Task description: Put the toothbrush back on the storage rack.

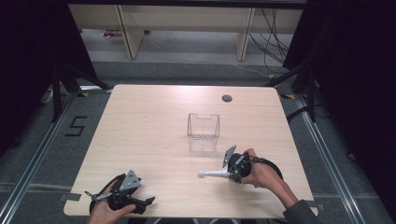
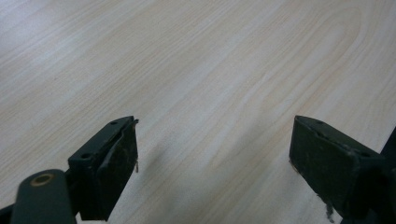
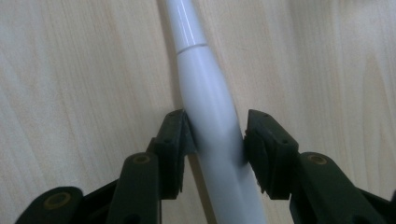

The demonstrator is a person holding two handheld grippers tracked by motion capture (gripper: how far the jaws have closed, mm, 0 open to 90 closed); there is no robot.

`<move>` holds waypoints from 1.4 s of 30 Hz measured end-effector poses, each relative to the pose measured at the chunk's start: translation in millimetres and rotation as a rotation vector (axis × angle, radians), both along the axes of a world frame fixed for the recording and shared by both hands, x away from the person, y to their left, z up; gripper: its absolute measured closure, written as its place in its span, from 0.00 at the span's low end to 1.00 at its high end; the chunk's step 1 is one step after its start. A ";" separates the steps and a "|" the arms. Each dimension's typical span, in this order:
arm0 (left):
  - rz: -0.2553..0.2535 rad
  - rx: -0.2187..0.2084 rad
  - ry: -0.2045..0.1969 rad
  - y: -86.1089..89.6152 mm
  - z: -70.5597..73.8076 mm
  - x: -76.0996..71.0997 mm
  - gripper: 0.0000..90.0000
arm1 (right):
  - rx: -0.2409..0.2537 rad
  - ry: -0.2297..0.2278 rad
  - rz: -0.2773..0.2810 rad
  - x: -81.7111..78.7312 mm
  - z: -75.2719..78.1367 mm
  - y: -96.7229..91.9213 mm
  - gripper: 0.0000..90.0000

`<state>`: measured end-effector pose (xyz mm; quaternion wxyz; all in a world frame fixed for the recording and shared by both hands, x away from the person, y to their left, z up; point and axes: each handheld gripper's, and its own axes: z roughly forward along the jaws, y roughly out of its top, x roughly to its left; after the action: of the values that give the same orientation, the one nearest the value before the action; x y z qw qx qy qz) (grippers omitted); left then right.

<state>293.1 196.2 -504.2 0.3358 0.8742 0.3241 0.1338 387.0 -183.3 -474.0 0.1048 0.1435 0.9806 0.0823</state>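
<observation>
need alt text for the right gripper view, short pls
The right gripper has its two black jaws closed on a smooth white handle, pads pressing both sides. The handle lies on a pale wooden table, narrows past a thin seam and runs off the top edge.

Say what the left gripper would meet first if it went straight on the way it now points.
Probably nothing but the light wooden table: the left gripper has open jaws with only bare wood ahead. In the high view it points toward the table's right front, though depth is unclear.
</observation>
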 end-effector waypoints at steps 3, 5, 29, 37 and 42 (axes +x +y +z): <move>0.000 -0.001 0.002 -0.2 -0.4 0.0 0.16 | -0.003 0.001 0.019 2.1 0.4 0.2 0.68; -0.002 0.002 0.001 0.2 0.0 -0.1 0.16 | -0.011 0.007 0.034 4.4 0.8 0.9 0.70; -0.006 0.001 0.000 0.0 0.3 -0.3 0.16 | -0.144 0.146 -0.006 15.4 -0.2 17.1 0.74; 0.008 -0.009 -0.003 0.0 0.5 -0.4 0.16 | -0.151 0.151 -0.049 12.0 1.0 18.4 0.74; 0.001 -0.002 -0.002 0.1 0.3 -0.1 0.16 | -0.122 0.132 -0.048 12.4 1.7 13.3 0.74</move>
<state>293.0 196.3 -503.9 0.3368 0.8736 0.3244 0.1345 399.4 -170.0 -472.3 0.0507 0.1656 0.9848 0.0102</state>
